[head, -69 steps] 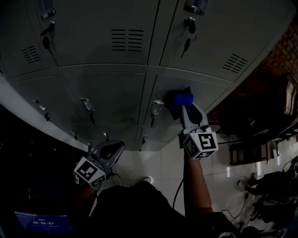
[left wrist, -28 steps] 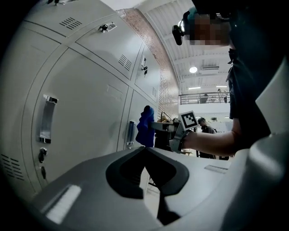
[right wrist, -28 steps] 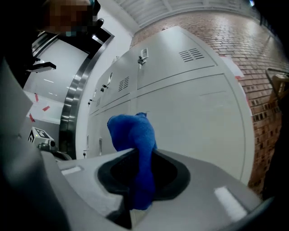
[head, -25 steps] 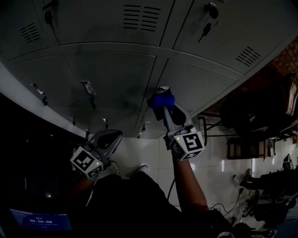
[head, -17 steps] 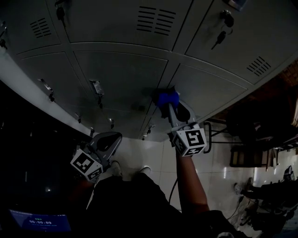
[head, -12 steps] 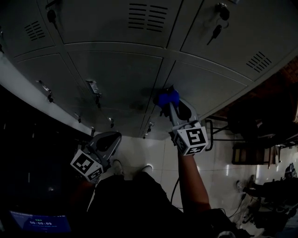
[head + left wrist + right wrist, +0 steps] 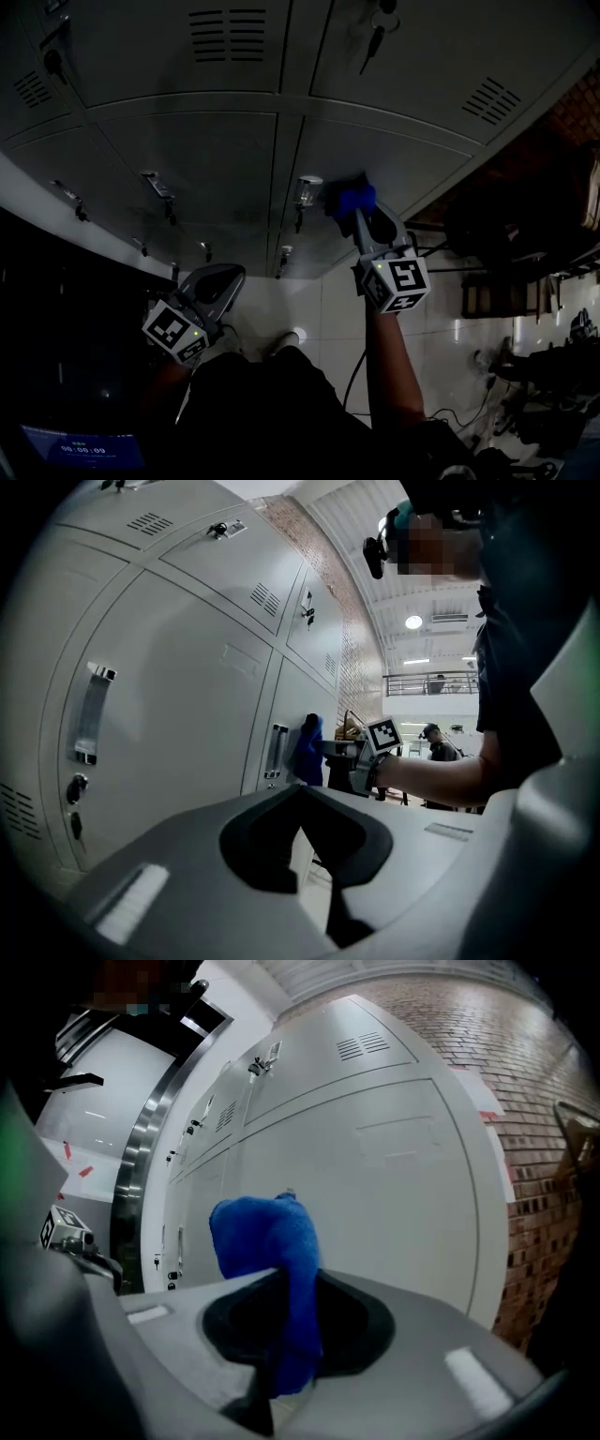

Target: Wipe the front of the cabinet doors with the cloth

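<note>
Dim locker room, white tiled floor (image 7: 314, 309). Grey metal cabinet doors (image 7: 206, 159); crumpled blue cloth (image 7: 352, 199) pressed against lower right door, beside silver latch handle (image 7: 306, 191), pinched in closed right claw (image 7: 360, 215). Left claw (image 7: 226, 273) closed, empty, low, well apart.

Bunched blue cloth (image 7: 352, 199) pressed against grey cabinet door (image 7: 412, 159).

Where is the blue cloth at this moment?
In the head view, the blue cloth is clamped in the right gripper, at the cabinet door just right of the handle.
</note>
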{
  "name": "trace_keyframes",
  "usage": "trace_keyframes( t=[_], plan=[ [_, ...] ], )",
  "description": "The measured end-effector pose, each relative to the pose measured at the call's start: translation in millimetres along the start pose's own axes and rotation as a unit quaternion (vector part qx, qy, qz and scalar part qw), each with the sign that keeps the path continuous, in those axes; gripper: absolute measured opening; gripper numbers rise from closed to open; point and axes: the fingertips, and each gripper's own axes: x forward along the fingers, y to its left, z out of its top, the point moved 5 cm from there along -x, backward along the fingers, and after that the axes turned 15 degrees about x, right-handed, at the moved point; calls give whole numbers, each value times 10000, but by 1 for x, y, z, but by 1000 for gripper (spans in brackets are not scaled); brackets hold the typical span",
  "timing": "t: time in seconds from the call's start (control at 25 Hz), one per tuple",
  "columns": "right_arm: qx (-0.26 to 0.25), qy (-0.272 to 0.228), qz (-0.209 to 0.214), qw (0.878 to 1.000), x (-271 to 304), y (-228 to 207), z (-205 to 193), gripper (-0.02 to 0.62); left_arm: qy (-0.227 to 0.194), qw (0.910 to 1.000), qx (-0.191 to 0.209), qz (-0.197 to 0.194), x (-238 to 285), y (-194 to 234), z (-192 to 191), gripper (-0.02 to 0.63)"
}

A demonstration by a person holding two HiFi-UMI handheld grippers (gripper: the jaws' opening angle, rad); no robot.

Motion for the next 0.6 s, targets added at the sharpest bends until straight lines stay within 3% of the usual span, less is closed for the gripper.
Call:
trace_keyframes(
  t=[0.6],
  plan=[
    [264, -187, -975, 9947, -58, -100, 11, 69, 18, 9985, -7, -542, 54, -30, -1, 0]
  ],
)
